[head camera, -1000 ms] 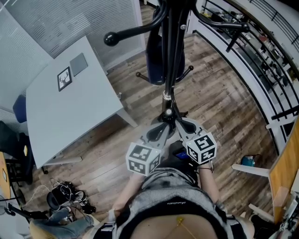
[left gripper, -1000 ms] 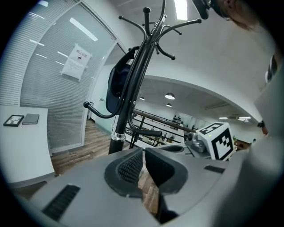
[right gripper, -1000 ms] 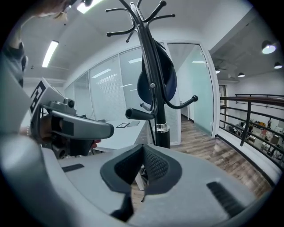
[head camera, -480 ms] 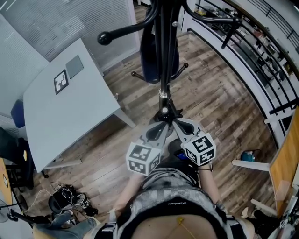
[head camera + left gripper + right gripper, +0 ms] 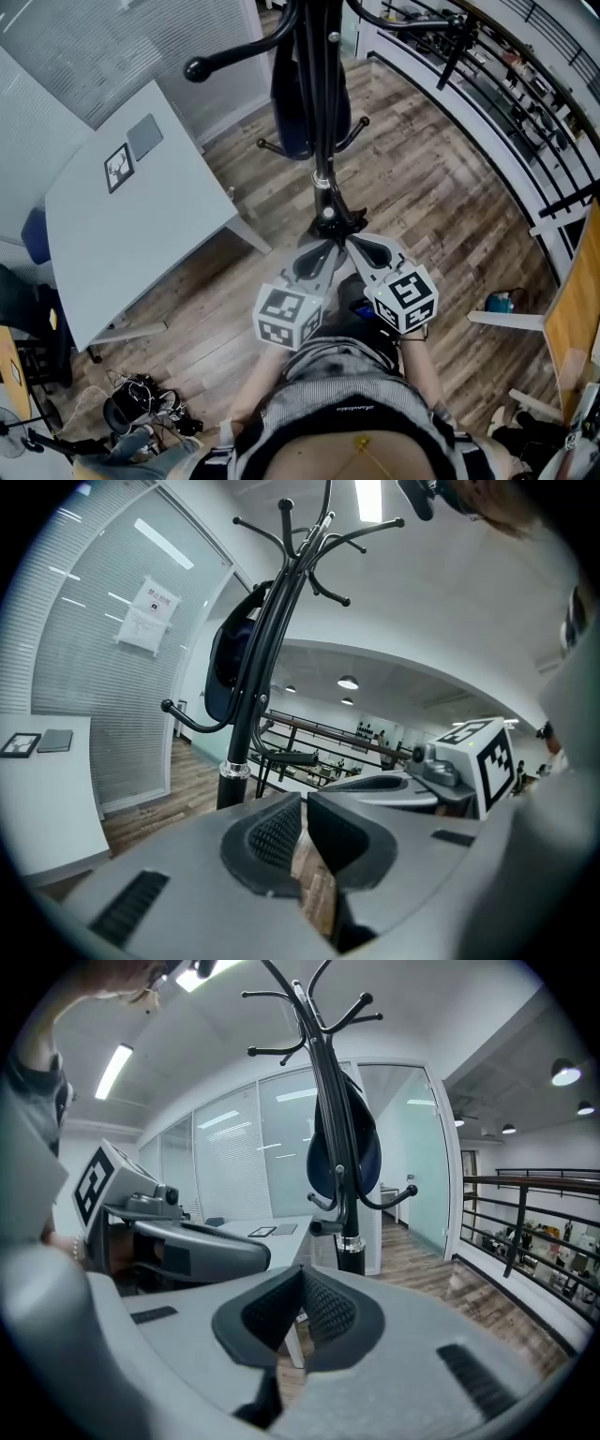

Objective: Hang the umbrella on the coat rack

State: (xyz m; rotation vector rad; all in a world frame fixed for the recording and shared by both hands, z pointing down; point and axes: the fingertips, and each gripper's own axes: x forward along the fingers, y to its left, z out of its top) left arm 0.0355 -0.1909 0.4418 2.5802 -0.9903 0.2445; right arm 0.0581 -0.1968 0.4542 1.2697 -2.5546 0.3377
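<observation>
A black coat rack (image 5: 323, 141) stands ahead of me on the wood floor. A dark blue folded umbrella (image 5: 302, 103) hangs from one of its hooks, against the pole. My left gripper (image 5: 326, 249) and right gripper (image 5: 352, 246) point side by side at the pole's lower part, just short of it. Both are shut with nothing between the pads. The left gripper view shows the left gripper (image 5: 305, 803) below the rack (image 5: 267, 658) and umbrella (image 5: 225, 663). In the right gripper view the right gripper (image 5: 302, 1274) sits under the rack (image 5: 333, 1119) and the hanging umbrella (image 5: 342, 1152).
A white table (image 5: 122, 234) at the left carries a small framed picture (image 5: 117, 167) and a grey pad (image 5: 143, 137). A black railing (image 5: 506, 103) curves along the right. Cables and gear (image 5: 141, 403) lie on the floor at bottom left, and a wooden board (image 5: 572, 328) stands at the right edge.
The rack and umbrella have slid up and left in the head view. Both grippers stay shut and side by side, the right one slightly higher.
</observation>
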